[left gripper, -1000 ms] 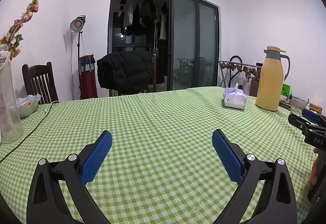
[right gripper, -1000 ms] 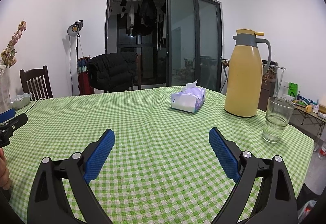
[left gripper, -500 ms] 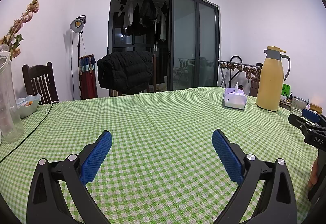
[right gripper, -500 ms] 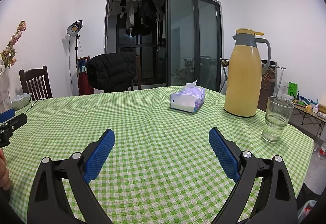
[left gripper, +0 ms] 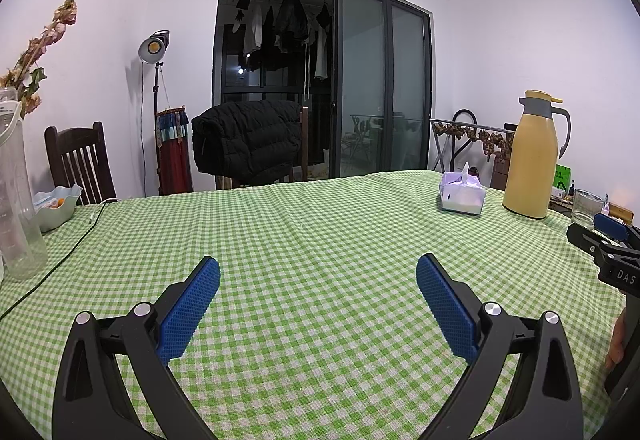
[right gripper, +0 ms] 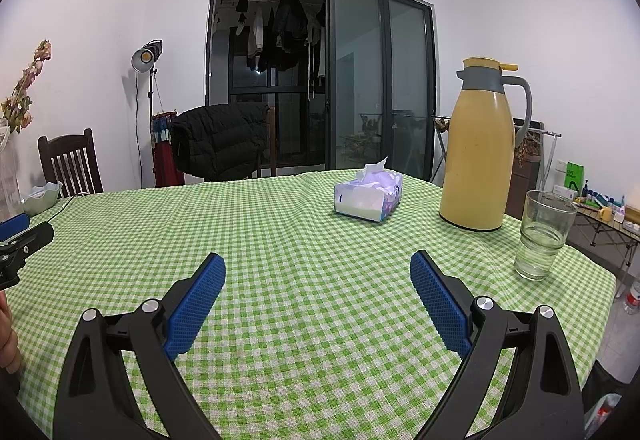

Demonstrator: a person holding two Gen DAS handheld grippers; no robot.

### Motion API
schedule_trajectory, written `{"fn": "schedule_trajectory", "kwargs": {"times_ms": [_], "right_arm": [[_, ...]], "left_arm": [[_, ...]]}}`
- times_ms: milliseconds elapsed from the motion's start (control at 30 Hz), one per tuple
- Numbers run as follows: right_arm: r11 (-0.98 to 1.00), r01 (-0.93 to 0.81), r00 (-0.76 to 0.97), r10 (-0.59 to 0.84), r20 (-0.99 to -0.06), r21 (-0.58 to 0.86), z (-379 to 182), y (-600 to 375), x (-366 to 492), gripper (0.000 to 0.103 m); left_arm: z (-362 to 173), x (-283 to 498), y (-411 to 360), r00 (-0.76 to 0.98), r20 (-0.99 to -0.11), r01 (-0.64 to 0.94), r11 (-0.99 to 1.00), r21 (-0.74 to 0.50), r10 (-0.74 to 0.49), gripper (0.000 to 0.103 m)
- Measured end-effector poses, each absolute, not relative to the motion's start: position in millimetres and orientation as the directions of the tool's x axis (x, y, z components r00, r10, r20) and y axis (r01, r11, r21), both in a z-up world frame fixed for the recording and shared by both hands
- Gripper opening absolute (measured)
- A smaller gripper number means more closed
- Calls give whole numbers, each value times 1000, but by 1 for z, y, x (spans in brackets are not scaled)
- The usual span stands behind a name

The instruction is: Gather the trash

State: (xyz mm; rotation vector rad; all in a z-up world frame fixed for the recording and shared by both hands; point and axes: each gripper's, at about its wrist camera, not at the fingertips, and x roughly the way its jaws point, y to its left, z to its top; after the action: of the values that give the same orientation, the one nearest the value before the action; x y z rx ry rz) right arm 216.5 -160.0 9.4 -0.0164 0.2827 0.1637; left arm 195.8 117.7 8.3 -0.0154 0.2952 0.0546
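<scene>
left claw (left gripper: 318, 272): black frame, blue ribbed pads, spread wide apart, nothing between them, hovered over bare cloth.
right claw (right gripper: 317, 269): same build, also spread wide, empty; its tip also showed at the right edge of the left wrist view.
hands: part of one hand (right gripper: 8, 336) at the left edge of the right wrist view, fingers of the other at the right edge of the left view.
table (right gripper: 304, 280): covered in green-and-white checked cloth, bare in front of both claws.
trash: none could be made out on the table in either view.
clear drinking glass (right gripper: 544, 234): near the table's right edge, part full of water, just right of the jug.
tall yellow thermos jug with grey collar and handle (right gripper: 482, 148): upright, behind the glass.
pale purple soft tissue pack (right gripper: 369, 196): left of the jug, apart from it, one tissue sticking up.
clear plastic bottle (left gripper: 18, 196): left edge of table, upright, dried flower stems above it.
thin dark cable (left gripper: 52, 260): ran across the cloth near the bottle.
pale green wavy-rimmed bowl (left gripper: 56, 206): far left corner, behind the bottle.
dark wooden chair (left gripper: 80, 164): behind the table, left.
black padded jacket (left gripper: 246, 142): draped over another chair at the far side.
studio lamp on stand (left gripper: 154, 48): by the wall, lit.
dark glass sliding doors (left gripper: 380, 88): farthest back, clothes hung behind.
</scene>
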Motion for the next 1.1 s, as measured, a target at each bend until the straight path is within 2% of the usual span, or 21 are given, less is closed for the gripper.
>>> {"fn": "schedule_trajectory", "kwargs": {"times_ms": [1100], "right_arm": [[987,-159,948,155,-278,6,10,-161,216,90]], "left_arm": [[8,197,119,955,-292,-55,998,-7,50,95]]}}
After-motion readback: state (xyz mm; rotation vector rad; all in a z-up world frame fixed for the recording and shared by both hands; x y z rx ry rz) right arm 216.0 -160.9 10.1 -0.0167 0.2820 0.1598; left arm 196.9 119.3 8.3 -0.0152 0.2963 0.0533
